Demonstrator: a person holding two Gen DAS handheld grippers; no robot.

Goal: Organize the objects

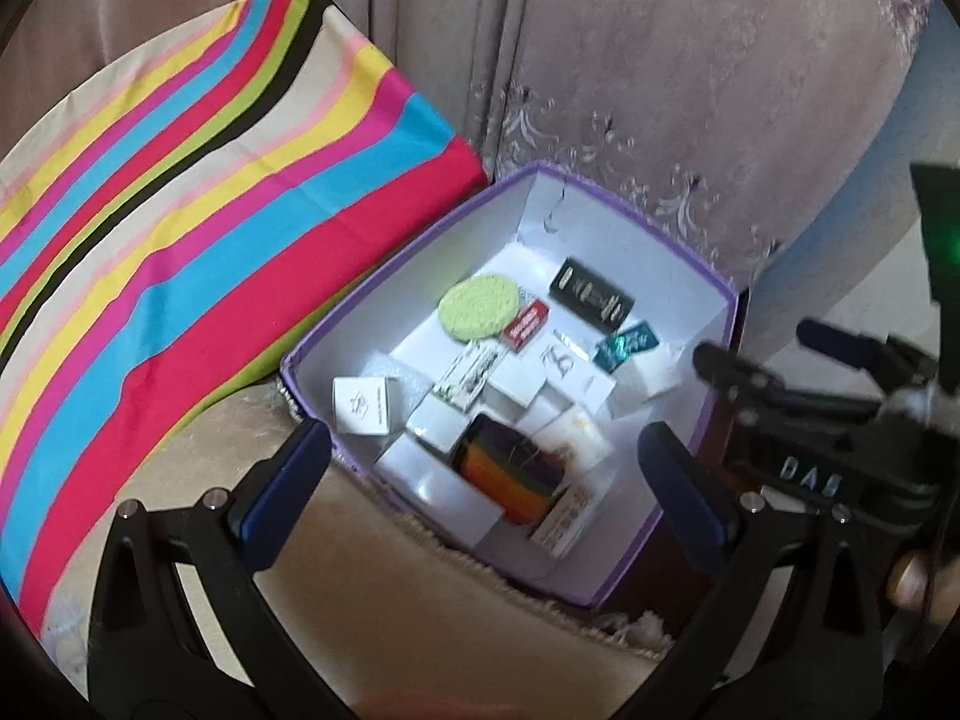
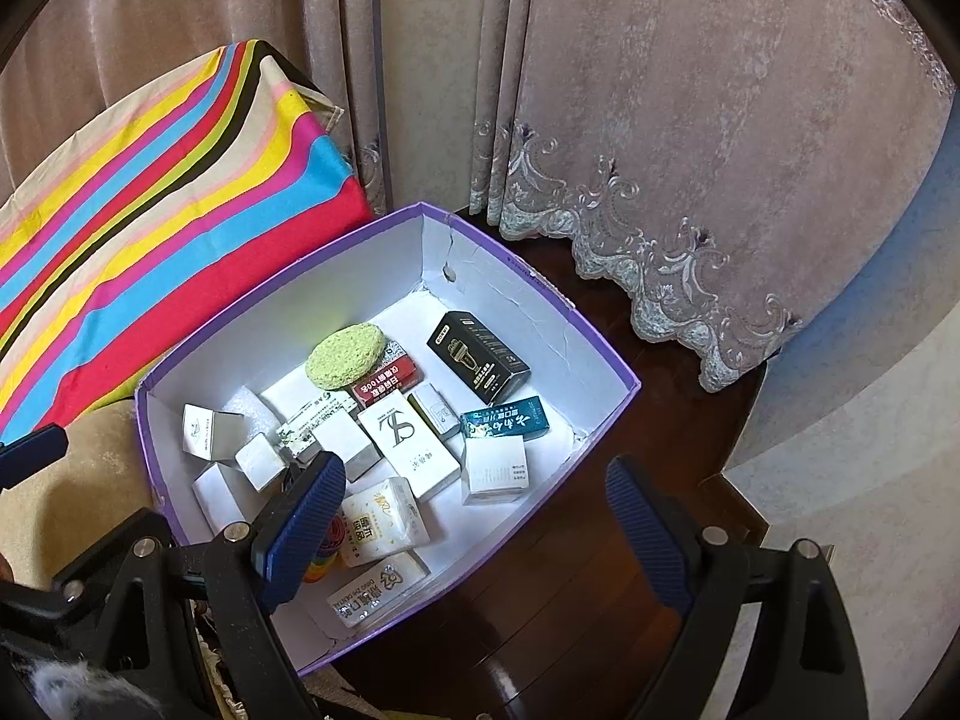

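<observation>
A purple box with a white inside point(image 1: 420, 276) point(image 2: 510, 294) sits open on the floor. It holds several small packs. Among them are a round green sponge point(image 1: 474, 306) point(image 2: 345, 360), a black carton point(image 1: 591, 294) point(image 2: 480, 357), a red pack point(image 2: 387, 384), a teal pack point(image 2: 504, 420), a white lettered carton point(image 2: 408, 444) and a rainbow-coloured item point(image 1: 510, 468). My left gripper point(image 1: 489, 486) hovers open over the box's near edge and holds nothing. My right gripper point(image 2: 474, 528) is also open and empty above the box's near right side. Its black body point(image 1: 828, 420) shows blurred in the left wrist view.
A striped, many-coloured cloth point(image 1: 180, 240) point(image 2: 150, 228) covers something to the left of the box. Mauve embroidered curtains point(image 2: 660, 150) hang behind. Dark wooden floor point(image 2: 630, 432) lies to the right, and a beige rug point(image 1: 390, 600) lies under the box's near left corner.
</observation>
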